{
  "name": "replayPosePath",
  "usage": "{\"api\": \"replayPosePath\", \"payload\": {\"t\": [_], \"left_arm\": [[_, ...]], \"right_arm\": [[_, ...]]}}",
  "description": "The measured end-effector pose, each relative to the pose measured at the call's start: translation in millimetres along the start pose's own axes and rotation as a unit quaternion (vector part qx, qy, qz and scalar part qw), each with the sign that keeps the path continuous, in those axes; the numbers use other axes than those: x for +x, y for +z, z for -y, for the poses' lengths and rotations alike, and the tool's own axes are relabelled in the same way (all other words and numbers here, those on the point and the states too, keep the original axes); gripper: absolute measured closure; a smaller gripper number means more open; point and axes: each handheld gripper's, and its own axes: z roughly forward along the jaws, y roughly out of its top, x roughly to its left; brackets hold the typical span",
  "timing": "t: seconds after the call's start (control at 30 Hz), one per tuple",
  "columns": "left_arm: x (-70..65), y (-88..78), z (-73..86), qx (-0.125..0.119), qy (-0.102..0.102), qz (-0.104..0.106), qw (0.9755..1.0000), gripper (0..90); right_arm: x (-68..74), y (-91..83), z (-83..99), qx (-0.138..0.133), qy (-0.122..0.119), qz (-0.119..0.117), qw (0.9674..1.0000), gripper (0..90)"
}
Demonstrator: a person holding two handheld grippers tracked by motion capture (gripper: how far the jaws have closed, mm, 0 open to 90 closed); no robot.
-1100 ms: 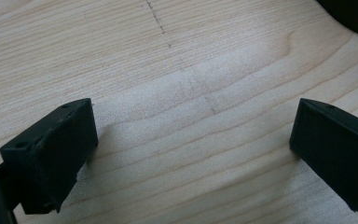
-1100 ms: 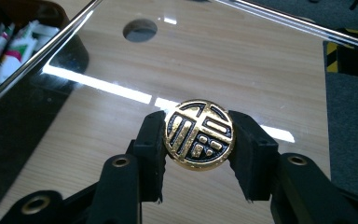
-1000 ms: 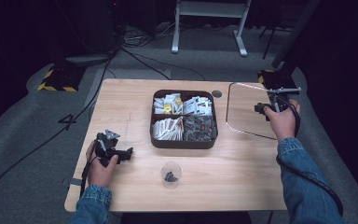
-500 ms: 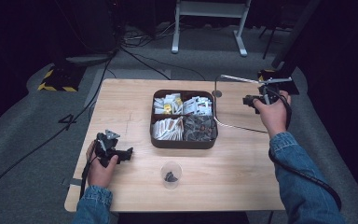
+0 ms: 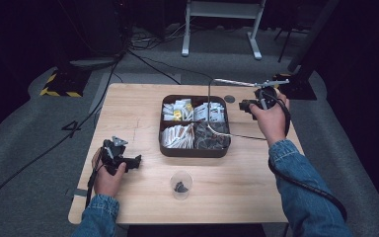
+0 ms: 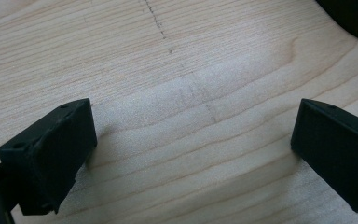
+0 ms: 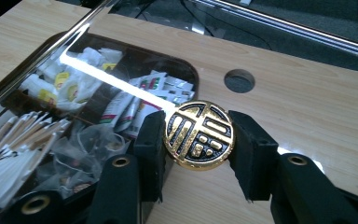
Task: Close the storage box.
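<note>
Clear lid (image 5: 217,108), round gold-black knob (image 7: 199,134) clamped in right gripper (image 7: 199,140) jaws; left gripper (image 6: 191,140) jaws apart over pale woodgrain table (image 6: 177,70).

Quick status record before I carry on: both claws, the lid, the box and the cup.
right claw: shut on the gold knob
clear lid: off the box, held up by its knob at a tilt, over the box's right side
box: uncovered, four compartments with sachets and tea bags
left claw: open, nothing between the jaws, low over the table
cup: clear, small dark item inside, nearer the person than the box
</note>
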Motion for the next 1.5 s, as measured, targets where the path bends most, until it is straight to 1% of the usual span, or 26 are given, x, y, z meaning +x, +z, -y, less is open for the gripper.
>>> {"api": "replayPosePath", "payload": {"t": [0.03,0.07,0.1,0.17,0.23,0.27,0.3,0.47,0.5,0.57,0.63,0.67,0.7,0.77,0.93,1.03,1.07,1.37,1.5], "left_arm": [[0.0,0.0,0.0,0.000,0.000,0.000,1.0000,0.5],[0.0,0.0,0.0,0.000,0.000,0.000,1.0000,0.5],[0.0,0.0,-0.1,0.000,0.000,0.000,1.0000,0.5],[0.2,0.5,-0.4,0.000,0.000,0.003,1.0000,0.4],[0.3,0.5,-0.9,0.003,0.000,0.003,1.0000,0.2],[0.3,0.7,-1.0,0.003,-0.001,0.003,1.0000,0.2],[0.4,1.0,-1.2,0.001,0.000,0.002,1.0000,0.2],[0.7,1.3,-1.5,0.001,0.002,0.002,1.0000,0.2],[0.6,1.3,-1.5,0.001,0.001,0.002,1.0000,0.2],[0.6,1.4,-1.6,0.000,0.001,0.002,1.0000,0.2],[0.6,1.5,-1.7,0.000,0.001,0.002,1.0000,0.2],[0.5,1.5,-1.7,0.000,0.001,0.002,1.0000,0.2],[0.5,1.5,-1.7,0.000,0.001,0.002,1.0000,0.2],[0.5,1.5,-1.7,0.000,0.001,0.002,1.0000,0.2],[0.3,1.6,-1.6,-0.001,-0.001,0.002,1.0000,0.2],[0.5,1.6,-1.7,-0.001,0.000,0.001,1.0000,0.2],[0.5,1.6,-1.7,-0.001,0.000,0.001,1.0000,0.2],[0.4,1.8,-2.0,0.001,0.000,0.002,1.0000,0.2],[0.5,1.7,-2.0,0.001,0.000,0.002,1.0000,0.2]], "right_arm": [[0.0,0.0,0.0,0.000,0.000,0.000,1.0000,59.0],[8.0,0.5,-3.4,0.001,-0.004,0.001,1.0000,59.0],[8.0,0.5,-3.4,0.001,-0.004,0.001,1.0000,59.0],[15.7,1.0,-7.0,0.001,-0.010,0.001,0.9999,59.0],[22.9,1.1,-10.2,0.000,-0.012,0.000,0.9999,59.0],[30.0,1.4,-12.8,0.002,-0.013,-0.001,0.9999,59.0],[30.0,1.4,-12.8,0.002,-0.013,-0.001,0.9999,59.0],[48.9,4.0,-22.3,0.003,-0.024,-0.004,0.9997,59.0],[48.9,4.0,-22.3,0.003,-0.024,-0.004,0.9997,59.0],[54.9,5.7,-25.1,0.003,-0.027,-0.006,0.9996,59.0],[63.4,10.6,-27.4,0.005,-0.036,-0.011,0.9993,59.0],[63.4,10.6,-27.4,0.005,-0.036,-0.011,0.9993,59.0],[69.4,14.8,-28.3,0.007,-0.037,-0.013,0.9992,59.0],[71.9,17.2,-28.6,0.006,-0.038,-0.015,0.9991,59.0],[86.6,27.8,-31.0,0.007,-0.037,-0.027,0.9989,59.0],[94.9,33.9,-32.6,0.005,-0.041,-0.031,0.9987,58.9],[99.8,37.6,-33.1,0.007,-0.040,-0.032,0.9987,59.0],[113.1,54.1,-31.7,0.010,-0.037,-0.031,0.9988,58.9],[115.5,60.4,-30.0,0.013,-0.039,-0.030,0.9987,58.9]]}}
